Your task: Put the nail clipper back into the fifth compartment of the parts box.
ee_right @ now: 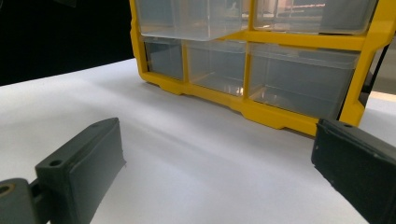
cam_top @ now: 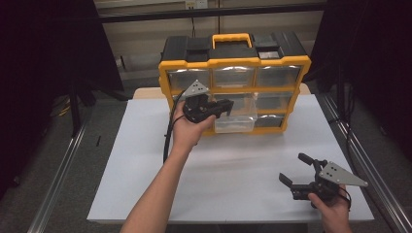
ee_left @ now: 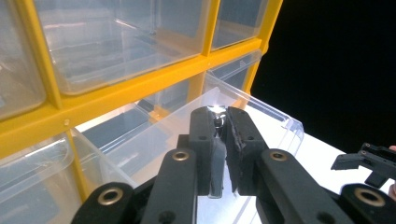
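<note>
Two risks are showing up for me. On the left, my left gripper (cam_top: 221,108) is hovering over the pulled-out clear drawer (cam_top: 237,124) of the yellow cabinet (cam_top: 233,62), its jaws pressed together on a small shiny piece (ee_left: 217,111). The pinch is sitting right at the tips, so I am judging that any tilt could let the piece slip out and miss the drawer's rim (ee_left: 280,116). The drawer is hanging well out of the middle row, so a downward nudge might tip it. Its long axis is running out of the cabinet towards me, open side up. I cannot tell which way the piece is pointing. Over on the right, my right gripper (cam_top: 295,168) is resting low above the white table (cam_top: 233,189), jaws spread and empty.
</note>
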